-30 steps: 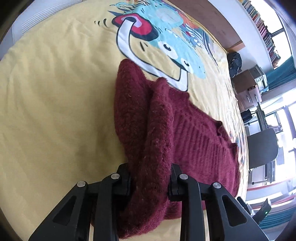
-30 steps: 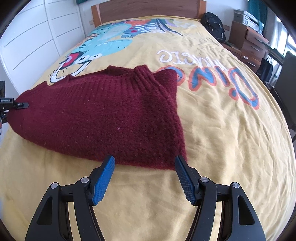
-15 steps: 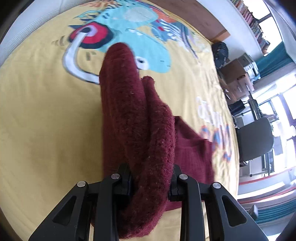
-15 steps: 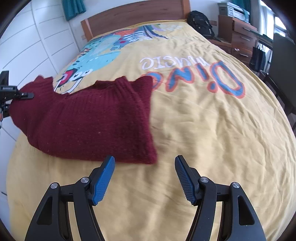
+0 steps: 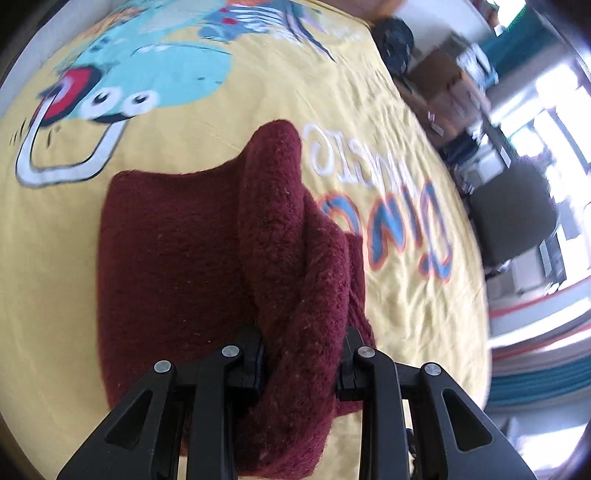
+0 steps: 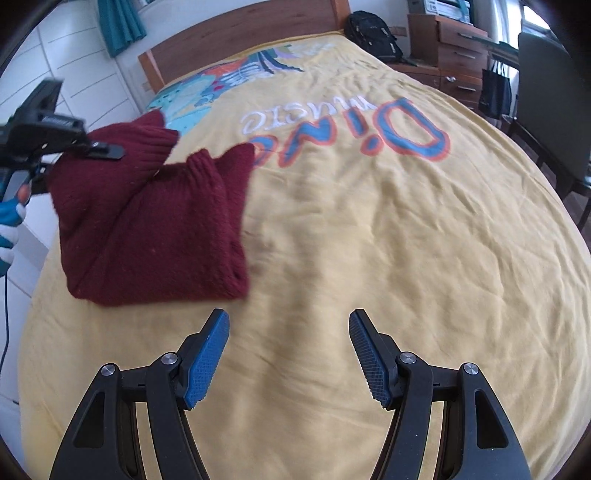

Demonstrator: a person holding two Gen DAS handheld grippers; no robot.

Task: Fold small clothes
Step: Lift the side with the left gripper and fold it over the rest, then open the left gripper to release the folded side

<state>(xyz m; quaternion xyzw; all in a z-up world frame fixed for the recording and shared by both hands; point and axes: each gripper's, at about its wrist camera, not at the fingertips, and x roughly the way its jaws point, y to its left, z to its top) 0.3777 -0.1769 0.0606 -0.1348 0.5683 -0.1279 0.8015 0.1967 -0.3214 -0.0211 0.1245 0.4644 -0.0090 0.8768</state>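
A small dark red knitted sweater (image 6: 155, 229) lies partly doubled over on the yellow bedspread (image 6: 369, 240). My left gripper (image 5: 301, 350) is shut on a bunched edge of the sweater (image 5: 288, 258) and holds that edge lifted above the rest of it. The left gripper also shows in the right wrist view (image 6: 55, 136) at the far left, above the sweater. My right gripper (image 6: 290, 354) is open and empty, low over bare bedspread just right of the sweater's near corner.
The bedspread carries a blue dinosaur print (image 5: 122, 85) and lettering (image 6: 351, 129). A wooden headboard (image 6: 240, 33) stands at the far end. A black backpack (image 6: 373, 33), wooden drawers (image 6: 450, 48) and a dark chair (image 6: 554, 122) stand to the right of the bed.
My left gripper has carried the sweater's edge up and over toward the right, so the sweater is now doubled over and narrower. My right gripper has stayed open.
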